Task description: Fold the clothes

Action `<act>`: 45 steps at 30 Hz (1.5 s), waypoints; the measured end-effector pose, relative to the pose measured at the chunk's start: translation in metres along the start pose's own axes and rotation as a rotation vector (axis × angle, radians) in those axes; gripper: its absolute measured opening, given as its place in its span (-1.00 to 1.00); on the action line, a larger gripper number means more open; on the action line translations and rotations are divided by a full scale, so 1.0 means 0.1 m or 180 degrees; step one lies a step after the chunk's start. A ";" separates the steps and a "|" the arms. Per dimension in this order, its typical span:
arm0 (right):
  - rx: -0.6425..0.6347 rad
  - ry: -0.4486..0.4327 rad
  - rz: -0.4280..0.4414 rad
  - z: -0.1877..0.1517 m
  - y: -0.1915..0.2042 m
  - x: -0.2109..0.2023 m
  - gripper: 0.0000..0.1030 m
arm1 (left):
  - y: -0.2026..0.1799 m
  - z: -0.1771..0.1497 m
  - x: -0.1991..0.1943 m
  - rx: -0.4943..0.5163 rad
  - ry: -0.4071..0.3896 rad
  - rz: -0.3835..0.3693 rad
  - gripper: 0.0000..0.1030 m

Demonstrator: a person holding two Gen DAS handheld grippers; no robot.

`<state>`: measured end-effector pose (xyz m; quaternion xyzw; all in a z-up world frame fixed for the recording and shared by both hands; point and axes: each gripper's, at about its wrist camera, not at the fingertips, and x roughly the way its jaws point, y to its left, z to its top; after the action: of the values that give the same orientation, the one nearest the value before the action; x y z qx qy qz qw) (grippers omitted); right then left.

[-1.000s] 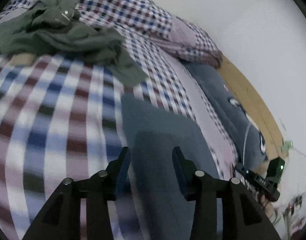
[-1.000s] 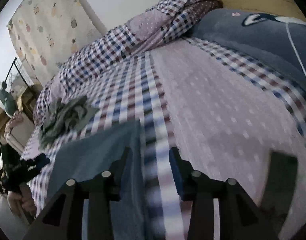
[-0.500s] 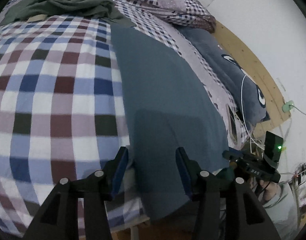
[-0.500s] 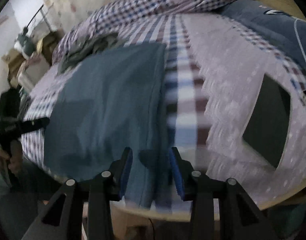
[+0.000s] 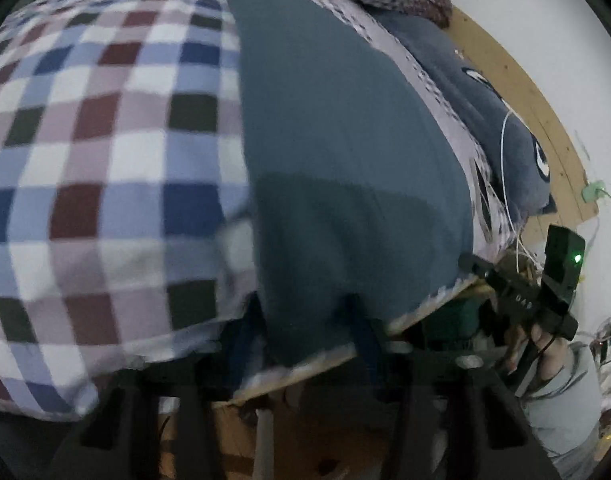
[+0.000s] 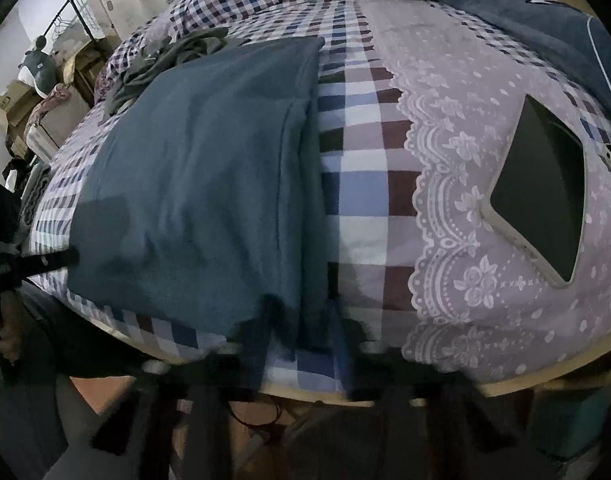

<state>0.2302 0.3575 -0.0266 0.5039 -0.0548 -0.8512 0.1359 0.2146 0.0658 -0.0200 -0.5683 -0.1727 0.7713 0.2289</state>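
Checked bedspread (image 5: 105,152) under flat teal garment (image 5: 337,152), both grippers' fingers (image 5: 359,330) closing on its soft hem.

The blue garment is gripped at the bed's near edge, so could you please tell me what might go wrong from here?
1. Both grippers are closing on the blue garment right over the checked bedsheet; the left gripper or right gripper may pinch sheet too.
2. Swinging cloth could brush the tablet.

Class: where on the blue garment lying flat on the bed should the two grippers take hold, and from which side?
Grip the blue garment at its near hem's two corners, from the bed's foot edge: it overhangs there, so fingers slip around it.
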 end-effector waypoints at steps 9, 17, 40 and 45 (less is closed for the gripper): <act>0.0162 -0.0073 -0.0150 -0.09 -0.16 -0.15 -0.83 | 0.11 -0.12 0.05 -0.0102 0.0166 0.0114 -0.80; 0.0648 -0.0474 -0.0802 -0.09 -0.43 -0.51 -0.23 | 0.14 -0.20 -0.27 -0.0089 -0.0117 -0.0272 -0.17; 0.0207 -0.0705 -0.0698 0.37 0.19 -0.14 -0.11 | 0.43 0.28 -1.29 0.0141 -0.1606 0.0574 0.66; 0.0100 -0.0712 -0.0677 0.43 0.26 -0.07 -0.11 | 0.69 0.34 -1.22 -0.0257 -0.1481 -0.0299 0.66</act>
<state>0.2000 0.3326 0.0062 0.4110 -0.0292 -0.9107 0.0301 0.2016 -0.0594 0.0507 -0.3753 -0.2777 0.8624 0.1956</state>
